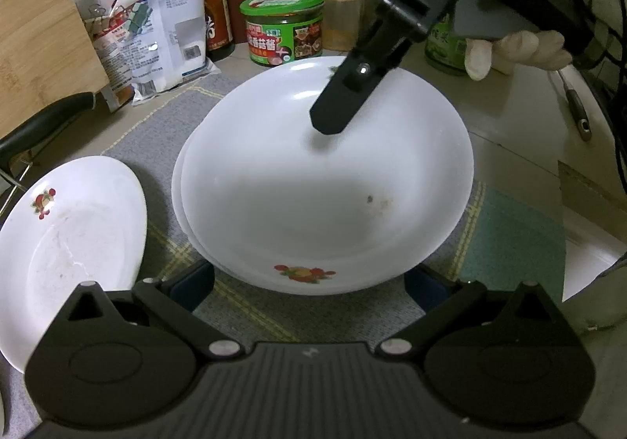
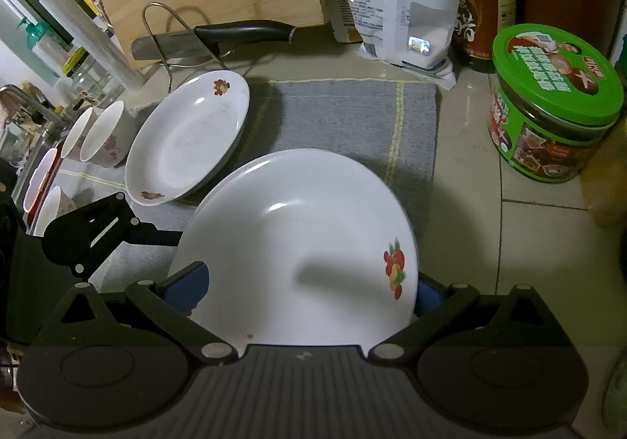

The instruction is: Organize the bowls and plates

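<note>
2 stacked plates [image 1: 325,180] sit on the grey mat [image 2: 345,118] between your spread left gripper [image 1: 309,282] jaws, while your right gripper [image 2: 309,294], jaws also wide, straddles their far rim from above.

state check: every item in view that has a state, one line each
stacked plates: nested pile on the grey mat, top one soiled
single plate: apart, left of the pile, tilted, smudged
left hand-held gripper: open, fingers flanking the pile's near rim
right hand-held gripper: open, fingers either side of the top plate
green-lid jar: closed, upright
knife: lying by the cutting board
</note>
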`<state>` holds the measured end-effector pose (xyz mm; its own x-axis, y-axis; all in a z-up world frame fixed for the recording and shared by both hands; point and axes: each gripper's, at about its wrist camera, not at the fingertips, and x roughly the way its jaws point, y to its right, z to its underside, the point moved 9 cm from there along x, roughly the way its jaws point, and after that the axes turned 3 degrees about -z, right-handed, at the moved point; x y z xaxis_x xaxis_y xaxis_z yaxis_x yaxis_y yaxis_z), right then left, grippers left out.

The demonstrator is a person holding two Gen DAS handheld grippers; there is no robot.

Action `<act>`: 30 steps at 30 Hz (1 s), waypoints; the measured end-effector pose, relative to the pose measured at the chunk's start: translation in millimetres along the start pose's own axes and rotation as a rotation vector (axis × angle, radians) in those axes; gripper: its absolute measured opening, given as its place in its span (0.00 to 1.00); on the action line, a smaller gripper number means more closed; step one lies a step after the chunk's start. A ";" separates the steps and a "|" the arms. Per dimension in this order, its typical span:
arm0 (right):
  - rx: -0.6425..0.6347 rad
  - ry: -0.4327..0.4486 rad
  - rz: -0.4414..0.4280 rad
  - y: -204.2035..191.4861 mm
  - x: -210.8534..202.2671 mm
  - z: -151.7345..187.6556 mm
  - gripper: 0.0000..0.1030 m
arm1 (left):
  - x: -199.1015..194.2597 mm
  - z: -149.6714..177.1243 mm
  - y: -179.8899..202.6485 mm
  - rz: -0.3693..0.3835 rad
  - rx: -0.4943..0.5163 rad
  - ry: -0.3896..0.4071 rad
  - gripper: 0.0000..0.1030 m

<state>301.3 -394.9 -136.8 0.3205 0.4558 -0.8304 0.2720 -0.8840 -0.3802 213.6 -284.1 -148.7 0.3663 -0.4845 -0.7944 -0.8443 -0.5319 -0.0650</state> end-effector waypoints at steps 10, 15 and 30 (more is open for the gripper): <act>-0.030 -0.008 0.064 -4.4 -4.1 5.2 1.00 | -5.0 -0.8 -0.7 -0.001 -0.007 0.018 0.99; -0.041 -0.007 0.093 -5.5 -7.8 6.5 1.00 | -7.2 -1.4 -1.1 0.001 -0.015 0.029 0.99; -0.141 0.004 0.176 -17.9 -19.7 19.4 1.00 | -18.5 -0.9 1.4 -0.002 -0.068 0.085 0.99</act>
<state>272.5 -390.1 -121.6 0.3778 0.2968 -0.8770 0.3361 -0.9266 -0.1688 206.0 -276.5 -133.6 0.4026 -0.5387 -0.7401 -0.8158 -0.5779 -0.0231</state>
